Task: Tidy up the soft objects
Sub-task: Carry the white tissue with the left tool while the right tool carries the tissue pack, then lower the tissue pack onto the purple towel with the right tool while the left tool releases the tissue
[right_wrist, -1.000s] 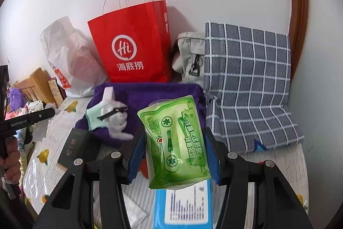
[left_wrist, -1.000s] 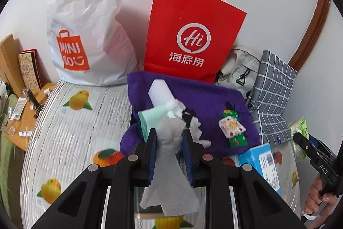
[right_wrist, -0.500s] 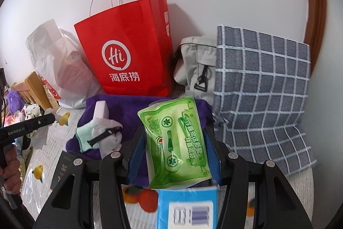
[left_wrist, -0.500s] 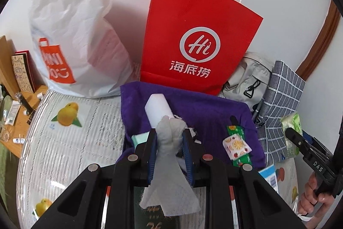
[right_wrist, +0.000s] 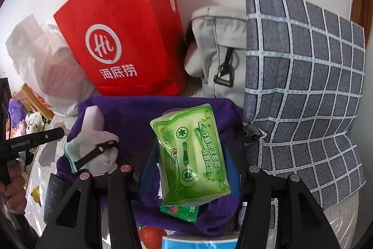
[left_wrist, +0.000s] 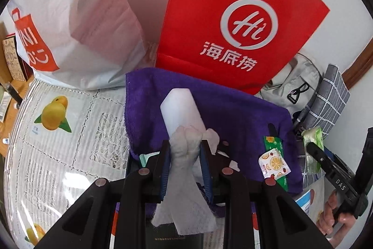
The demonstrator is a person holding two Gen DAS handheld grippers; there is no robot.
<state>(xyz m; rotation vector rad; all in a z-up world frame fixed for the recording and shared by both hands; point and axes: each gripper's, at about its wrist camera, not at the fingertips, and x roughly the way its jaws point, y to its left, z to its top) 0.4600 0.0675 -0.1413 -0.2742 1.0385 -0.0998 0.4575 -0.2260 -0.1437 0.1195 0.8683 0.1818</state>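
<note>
The left gripper (left_wrist: 185, 162) is clamped on a crumpled white tissue (left_wrist: 184, 181), and the right gripper (right_wrist: 190, 165) on a green wipes pack (right_wrist: 192, 155). Both are held over the purple towel (left_wrist: 233, 113), which lies just ahead of and beneath the jaws. A white roll (left_wrist: 180, 109), a mint cloth (right_wrist: 70, 151) and an orange-print sachet (left_wrist: 274, 162) are already gathered on it. By the look of it, the collecting is well along; the two held items remain to be set down.

A lived-in home room: shopping bags (left_wrist: 233, 22) against the wall, fruit-print tablecloth (left_wrist: 58, 132), plush toys (right_wrist: 30, 120) nearby.
</note>
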